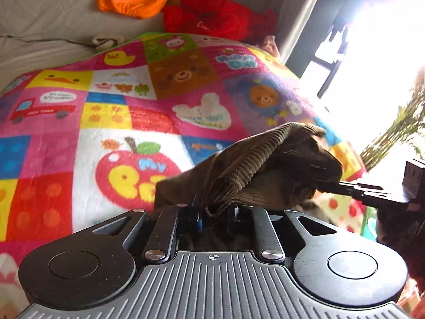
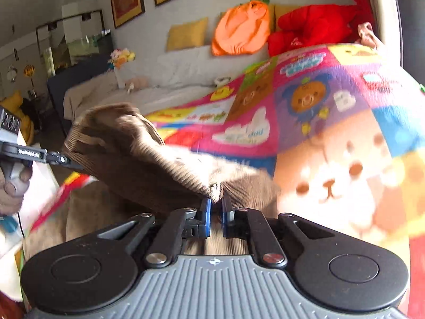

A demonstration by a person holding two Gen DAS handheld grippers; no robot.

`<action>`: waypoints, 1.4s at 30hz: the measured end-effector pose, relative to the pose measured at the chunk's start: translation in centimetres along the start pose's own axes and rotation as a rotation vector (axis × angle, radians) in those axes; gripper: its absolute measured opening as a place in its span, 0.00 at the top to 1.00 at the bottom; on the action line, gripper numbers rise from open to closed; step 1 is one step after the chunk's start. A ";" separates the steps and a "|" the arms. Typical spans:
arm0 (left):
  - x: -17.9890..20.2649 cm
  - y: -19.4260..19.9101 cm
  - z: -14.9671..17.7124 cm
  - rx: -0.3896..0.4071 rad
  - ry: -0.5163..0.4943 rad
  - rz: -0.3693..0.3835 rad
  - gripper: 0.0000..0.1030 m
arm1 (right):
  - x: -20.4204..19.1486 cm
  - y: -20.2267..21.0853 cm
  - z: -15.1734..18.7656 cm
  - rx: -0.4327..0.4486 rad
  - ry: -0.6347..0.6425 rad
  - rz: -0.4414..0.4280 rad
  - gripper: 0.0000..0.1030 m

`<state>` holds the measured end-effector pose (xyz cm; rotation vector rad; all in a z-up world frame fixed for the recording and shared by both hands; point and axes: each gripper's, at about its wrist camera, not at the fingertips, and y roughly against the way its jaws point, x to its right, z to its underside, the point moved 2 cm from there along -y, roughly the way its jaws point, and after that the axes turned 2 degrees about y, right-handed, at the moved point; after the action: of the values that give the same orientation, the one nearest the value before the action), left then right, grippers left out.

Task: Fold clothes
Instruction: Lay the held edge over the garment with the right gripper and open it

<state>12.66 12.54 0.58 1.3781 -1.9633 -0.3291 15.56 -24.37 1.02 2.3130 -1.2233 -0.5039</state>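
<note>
**Midway: both grippers lifting a corduroy garment edge over the blanket**

Evidently the fold is under way but not finished. The brown ribbed corduroy garment (image 1: pixel 265 170) is hanging raised above the bright patchwork cartoon-print fleece blanket (image 1: pixel 114 111), stretched between the two tools. The left gripper (image 1: pixel 217 210) is pinching one corner of the cloth, its jaws drawn nearly together on the hem. The right gripper (image 2: pixel 216 203) is likewise pinching a bunched corner between its blue-padded fingers (image 2: pixel 205 210), with only a narrow slit showing between them. In the left wrist view the right gripper is entering from the right edge with its jaws in the cloth; in the right wrist view the left gripper is entering from the left, held by a person's hand (image 2: pixel 12 186).

As a judgement, the edge is being carried across, so the laying down, the smoothing and any further folds are all remaining.

Much is staying uncertain. The lower part of the garment is lying under the gripper bodies, so its type, its full outline and any folds already made cannot be told. Motion blur is softening the blanket in the right wrist view, and window glare is washing out the upper right of the left wrist view. The orange and red plush cushions (image 2: pixel 265 29) at the back are taking no part.
</note>
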 end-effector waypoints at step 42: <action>-1.5 5.5 10.5 -0.011 0.241 0.029 0.14 | -4.5 13.5 16.1 0.106 0.088 0.647 0.45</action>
<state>1.93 14.14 -4.49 1.3153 -1.7782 -0.1522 -4.24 -31.03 -4.17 1.8347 -1.8688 -0.1062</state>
